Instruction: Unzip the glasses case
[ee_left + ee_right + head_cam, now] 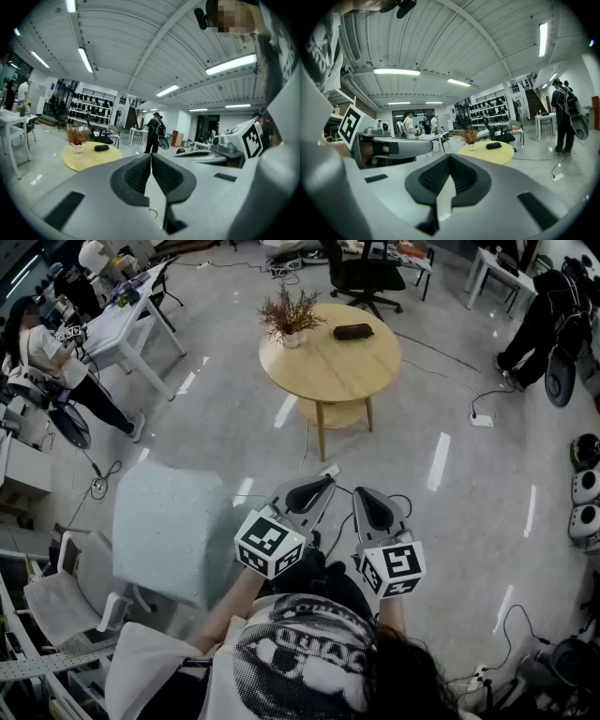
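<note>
The glasses case [353, 331], near the far edge of the round tabletop [328, 371], is too small in every view to show its zip or slider, so whether it is open or closed cannot be told. In the head view, the hands carrying the left tool [323, 484] and the right tool [364, 495] are hidden beneath the tools' own bodies. The office chair [367, 277] beyond the tabletop is cut off by the top edge, and the dark goods on the wall shelves [91, 105] are too small to identify.
</note>
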The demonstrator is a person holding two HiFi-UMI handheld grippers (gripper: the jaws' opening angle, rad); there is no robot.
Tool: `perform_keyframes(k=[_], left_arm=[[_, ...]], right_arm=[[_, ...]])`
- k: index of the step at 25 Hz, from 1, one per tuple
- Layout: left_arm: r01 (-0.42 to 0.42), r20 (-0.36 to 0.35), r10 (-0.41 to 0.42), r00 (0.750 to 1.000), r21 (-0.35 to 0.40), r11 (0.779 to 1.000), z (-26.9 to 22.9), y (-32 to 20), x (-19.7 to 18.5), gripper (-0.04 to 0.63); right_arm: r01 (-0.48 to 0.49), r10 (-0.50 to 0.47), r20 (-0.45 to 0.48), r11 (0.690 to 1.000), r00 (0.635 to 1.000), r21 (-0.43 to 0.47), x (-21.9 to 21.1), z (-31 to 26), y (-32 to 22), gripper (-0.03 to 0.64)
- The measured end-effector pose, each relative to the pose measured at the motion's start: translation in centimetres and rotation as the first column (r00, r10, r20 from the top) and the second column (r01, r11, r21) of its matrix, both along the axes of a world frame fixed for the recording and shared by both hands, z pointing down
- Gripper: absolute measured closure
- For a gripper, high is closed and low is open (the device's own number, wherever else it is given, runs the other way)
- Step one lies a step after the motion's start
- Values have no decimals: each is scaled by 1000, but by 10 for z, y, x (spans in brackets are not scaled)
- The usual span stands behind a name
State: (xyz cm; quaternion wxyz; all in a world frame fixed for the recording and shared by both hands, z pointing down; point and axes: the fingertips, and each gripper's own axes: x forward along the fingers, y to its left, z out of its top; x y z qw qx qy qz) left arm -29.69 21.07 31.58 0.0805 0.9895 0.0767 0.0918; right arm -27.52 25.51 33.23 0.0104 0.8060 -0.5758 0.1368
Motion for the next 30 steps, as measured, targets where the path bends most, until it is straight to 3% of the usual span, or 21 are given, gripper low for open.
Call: perform_keyframes(k=[11, 19, 25, 30], left_arm=[[-13, 5, 13, 1000, 0, 1000, 7, 34, -16, 580], [6, 38, -6, 999, 12, 1000, 14, 31, -13, 580], [22, 51, -22, 998, 4, 1000, 21, 14, 6, 580], [17, 37, -15, 999, -62, 998, 24, -8, 47, 580]], right_arm=[[-11, 12, -10, 999, 1000, 33, -12, 6, 32, 618], [-18, 18, 9, 999, 1000, 33, -1, 14, 37, 617], [-1, 0, 18, 1000, 1000, 30, 19, 21, 22, 617], [5, -5, 23, 1000, 1000, 10, 57, 28, 0, 618]])
